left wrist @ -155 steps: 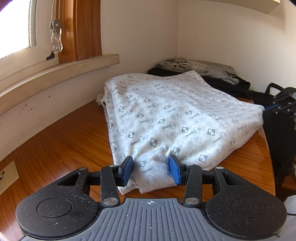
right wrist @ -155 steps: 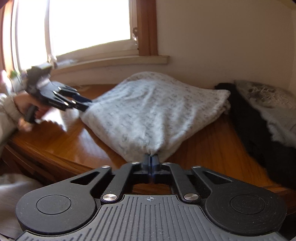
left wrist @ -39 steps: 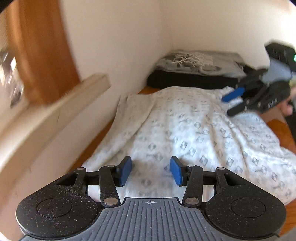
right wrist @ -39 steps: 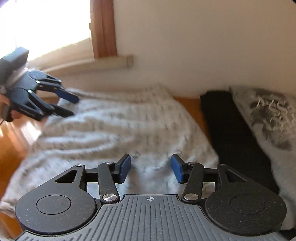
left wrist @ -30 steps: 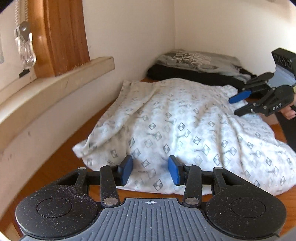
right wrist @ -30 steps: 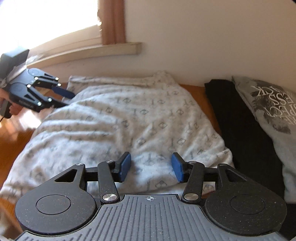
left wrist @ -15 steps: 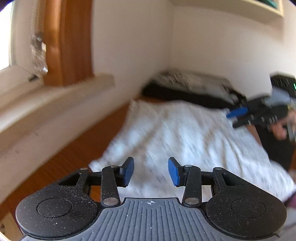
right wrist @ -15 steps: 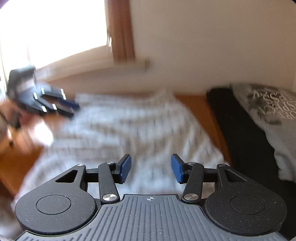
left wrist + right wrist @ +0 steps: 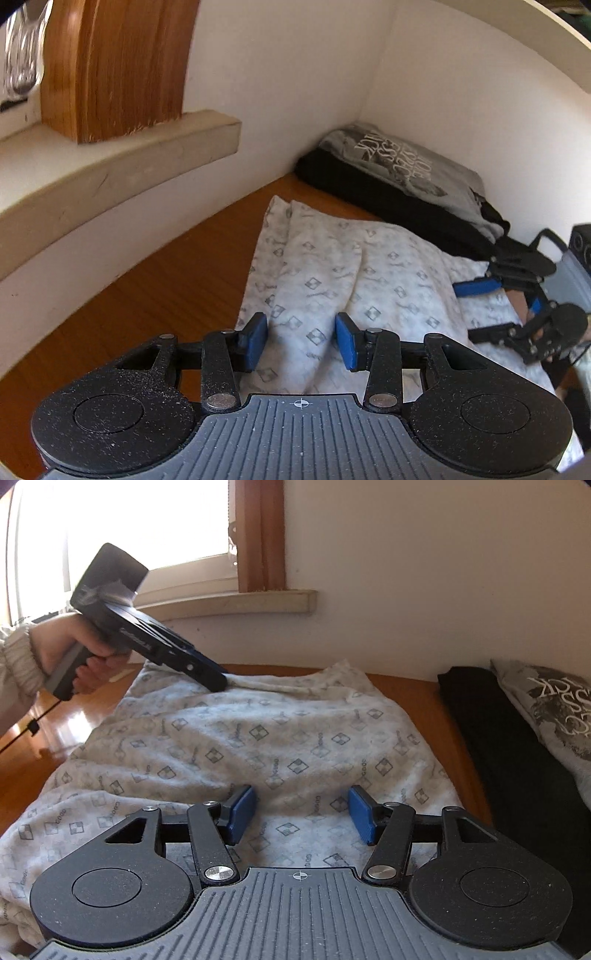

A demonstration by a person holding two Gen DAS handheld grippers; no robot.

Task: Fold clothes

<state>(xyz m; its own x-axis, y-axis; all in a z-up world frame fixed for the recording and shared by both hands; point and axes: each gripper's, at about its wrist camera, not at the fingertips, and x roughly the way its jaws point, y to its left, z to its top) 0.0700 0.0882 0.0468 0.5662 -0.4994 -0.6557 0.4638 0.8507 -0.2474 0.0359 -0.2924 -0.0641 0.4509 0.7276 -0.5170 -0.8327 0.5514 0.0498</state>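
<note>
Lying spread on the wooden desk, the white diamond-printed garment is flanked by the left gripper, fingers closing, and right gripper, fingers opening; neither grips cloth.

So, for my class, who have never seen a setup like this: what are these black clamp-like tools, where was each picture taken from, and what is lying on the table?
There is no robot here. A person holds a two-finger clamp in each hand, and each clamp carries a camera looking along its blue pads.

One picture looks from the left gripper, the other from the right gripper; each also shows the other tool.

On the wooden table lies a white patterned garment, partly folded. Beside it sits a stack of clothes: a grey printed shirt on black ones.

The left jaws are closing over a ridge of the garment; the right jaws are opening above it. Neither grips anything yet.
</note>
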